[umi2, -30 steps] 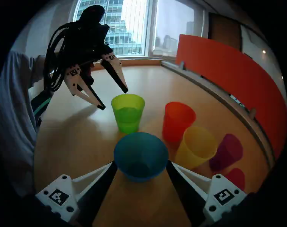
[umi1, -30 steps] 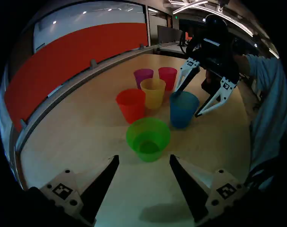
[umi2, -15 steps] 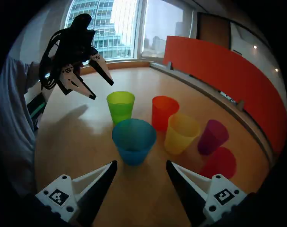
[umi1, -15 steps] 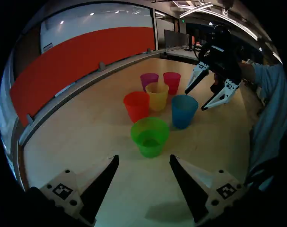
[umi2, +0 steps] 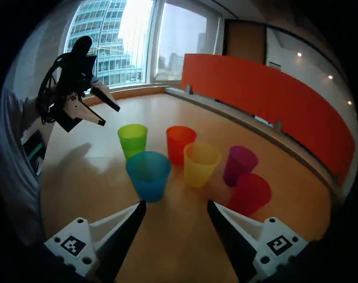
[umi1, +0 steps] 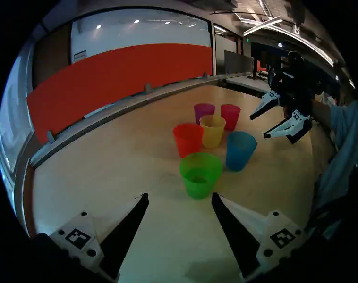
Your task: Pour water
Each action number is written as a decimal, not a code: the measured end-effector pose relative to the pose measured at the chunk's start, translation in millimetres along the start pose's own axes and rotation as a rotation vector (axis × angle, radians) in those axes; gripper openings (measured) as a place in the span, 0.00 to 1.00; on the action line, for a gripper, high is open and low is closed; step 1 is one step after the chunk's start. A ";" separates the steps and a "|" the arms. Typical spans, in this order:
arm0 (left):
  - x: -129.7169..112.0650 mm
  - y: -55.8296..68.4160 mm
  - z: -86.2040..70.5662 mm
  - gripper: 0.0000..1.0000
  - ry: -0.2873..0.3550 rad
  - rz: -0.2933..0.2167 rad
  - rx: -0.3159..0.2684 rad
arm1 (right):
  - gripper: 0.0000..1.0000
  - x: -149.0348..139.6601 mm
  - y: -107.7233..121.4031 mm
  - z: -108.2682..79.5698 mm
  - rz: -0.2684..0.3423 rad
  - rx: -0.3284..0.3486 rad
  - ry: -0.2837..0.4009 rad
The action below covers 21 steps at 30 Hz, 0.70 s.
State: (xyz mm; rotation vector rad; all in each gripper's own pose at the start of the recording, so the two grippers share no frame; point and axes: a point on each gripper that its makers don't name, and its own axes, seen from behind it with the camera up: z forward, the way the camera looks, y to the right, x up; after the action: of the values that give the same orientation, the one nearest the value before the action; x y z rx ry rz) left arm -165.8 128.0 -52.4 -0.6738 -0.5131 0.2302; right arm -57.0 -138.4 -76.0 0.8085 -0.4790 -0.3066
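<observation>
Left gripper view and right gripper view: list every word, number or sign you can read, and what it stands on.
No text can be read.
White sheet on the wall: too small to read.
Square markers on the left gripper and right gripper: patterns, not words.

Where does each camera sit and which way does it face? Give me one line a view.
Left gripper view: rides the left hand-held gripper, above the table, facing the green cup and orange panel; own open fingers and a sleeve show.
Right gripper view: rides the right hand-held gripper, facing the blue cup and windows; own open fingers show.
Shared: the table, the yellow cup and its neighbours, each other's gripper.
</observation>
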 end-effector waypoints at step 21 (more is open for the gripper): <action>38.9 -41.3 -18.4 1.00 0.226 -0.084 0.249 | 1.00 30.9 64.3 -41.0 0.158 -0.310 0.175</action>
State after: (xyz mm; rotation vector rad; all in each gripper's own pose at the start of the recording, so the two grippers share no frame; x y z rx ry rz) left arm -121.5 100.8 -23.3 -0.4271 -0.2888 0.1334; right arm -4.3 -84.5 -43.0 0.4868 -0.3180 -0.1566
